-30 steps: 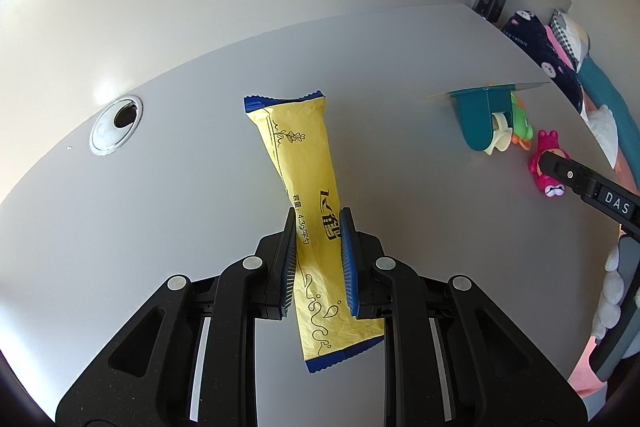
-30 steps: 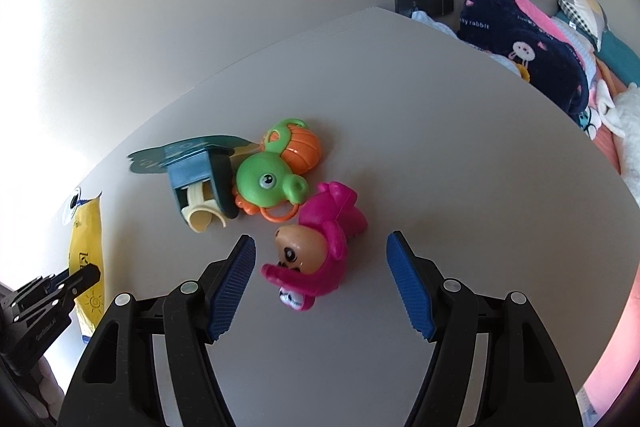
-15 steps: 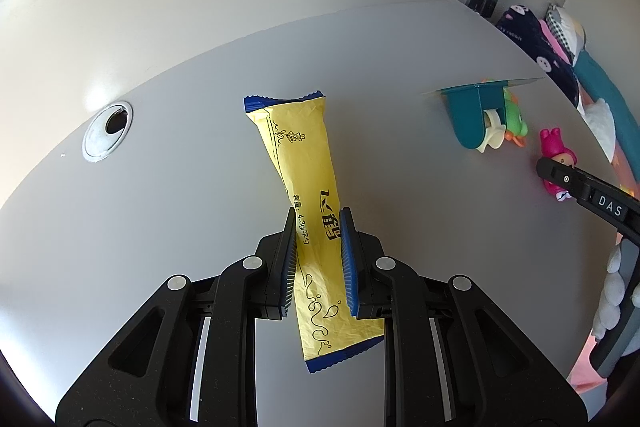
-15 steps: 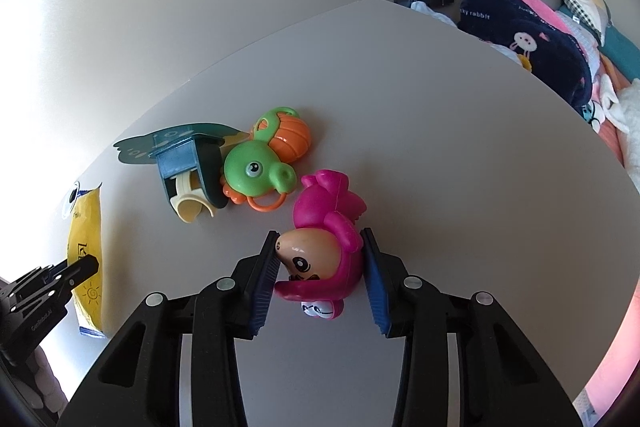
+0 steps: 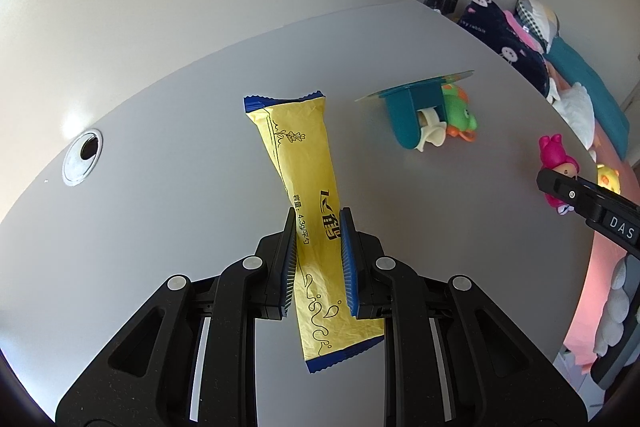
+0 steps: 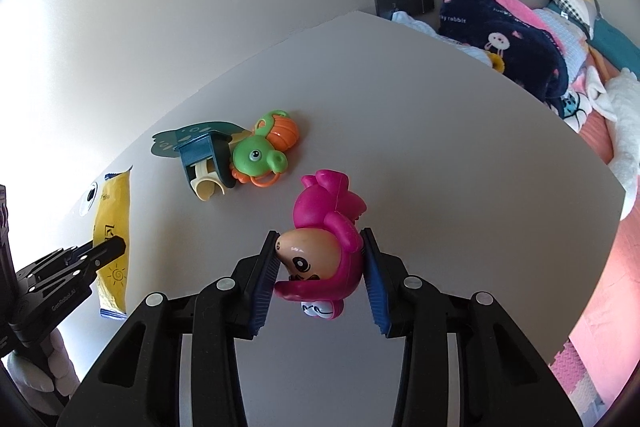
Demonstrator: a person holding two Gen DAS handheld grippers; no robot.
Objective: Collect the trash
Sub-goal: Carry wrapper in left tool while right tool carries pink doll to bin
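Gripping a yellow wrapper (image 5: 310, 211) with blue crimped ends, left gripper (image 5: 318, 231) closed on it near its lower half, both blue fingers (image 5: 289, 259) pressed to its sides; wrapper stretching forward over the grey counter (image 5: 180, 167), far end pointing toward the wall; whether lifted or lying flat, impossible to tell; round cable hole (image 5: 83, 157) off to the left; same wrapper (image 6: 112, 223) showing at the left edge of the right wrist view, pinched by the black tip of the left gripper (image 6: 106, 247).

Clamping a pink doll toy (image 6: 322, 243), right gripper (image 6: 318, 255) closed partway around it, fingers (image 6: 266, 279) touching the face on one side and the pink hood on the other; toy upside down; green toy (image 6: 258, 157) with an orange part lying further ahead, touching a teal holder (image 6: 204, 151) with a cream piece inside; blankets and pillows (image 6: 520, 43) piled on the bed beyond the counter's right edge.
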